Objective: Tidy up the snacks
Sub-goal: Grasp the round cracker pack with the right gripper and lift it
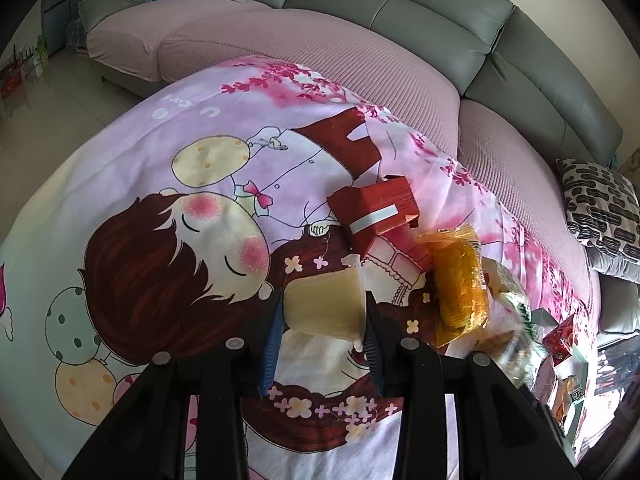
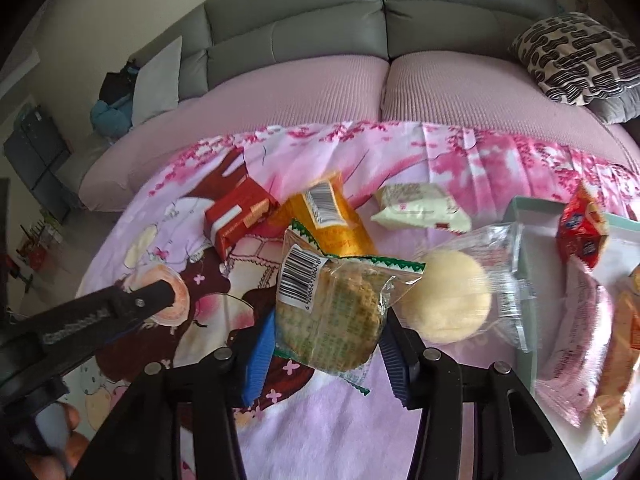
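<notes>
Clear-wrapped round biscuit (image 2: 332,320) sits clamped in the right gripper (image 2: 326,344), lifted over the cloth. Left gripper (image 1: 322,316) is clamped on a jelly cup (image 1: 326,304). Pickup step seems done; next, carry the biscuit to the tray (image 2: 532,216) at right.

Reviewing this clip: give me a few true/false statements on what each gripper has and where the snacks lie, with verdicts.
1. The left gripper is closed on a pale yellow jelly cup. True.
2. The right gripper has a round biscuit in a clear green-edged wrapper between its fingers. True.
3. The red carton with a white stripe sits inside the pale green tray. False: it lies on the pink cartoon-print cloth.
4. The cloth is plain white. False: pink with cartoon figures.
</notes>
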A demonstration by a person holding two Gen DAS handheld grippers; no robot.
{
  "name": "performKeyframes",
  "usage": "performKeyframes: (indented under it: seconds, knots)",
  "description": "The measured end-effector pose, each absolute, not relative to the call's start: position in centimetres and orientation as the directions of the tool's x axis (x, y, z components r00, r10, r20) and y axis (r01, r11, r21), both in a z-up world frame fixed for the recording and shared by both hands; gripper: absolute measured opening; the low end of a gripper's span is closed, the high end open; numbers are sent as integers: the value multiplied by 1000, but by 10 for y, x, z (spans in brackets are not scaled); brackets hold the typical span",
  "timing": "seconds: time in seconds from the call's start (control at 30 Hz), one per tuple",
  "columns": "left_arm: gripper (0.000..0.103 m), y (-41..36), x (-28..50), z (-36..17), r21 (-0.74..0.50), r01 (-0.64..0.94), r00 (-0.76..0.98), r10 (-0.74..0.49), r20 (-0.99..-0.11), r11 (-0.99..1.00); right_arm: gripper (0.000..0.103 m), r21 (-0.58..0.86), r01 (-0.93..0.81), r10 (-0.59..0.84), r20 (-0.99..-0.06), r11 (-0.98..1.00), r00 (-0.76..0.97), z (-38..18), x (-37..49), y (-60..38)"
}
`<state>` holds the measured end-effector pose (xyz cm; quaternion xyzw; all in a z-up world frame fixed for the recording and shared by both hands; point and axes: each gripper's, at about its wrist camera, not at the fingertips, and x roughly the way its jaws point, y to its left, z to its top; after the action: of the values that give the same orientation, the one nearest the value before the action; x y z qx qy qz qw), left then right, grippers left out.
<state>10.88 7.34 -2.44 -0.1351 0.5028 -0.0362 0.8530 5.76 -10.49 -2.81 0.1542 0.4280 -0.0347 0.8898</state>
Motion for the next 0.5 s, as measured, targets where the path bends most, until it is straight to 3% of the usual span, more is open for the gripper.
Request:
performKeyframes:
  seconds: [0.5]
  knots:
    - [38,34,91,12,-252,53,558,-238,-795,966,52,268,395,-79,-734,879,674,16,-11,-193]
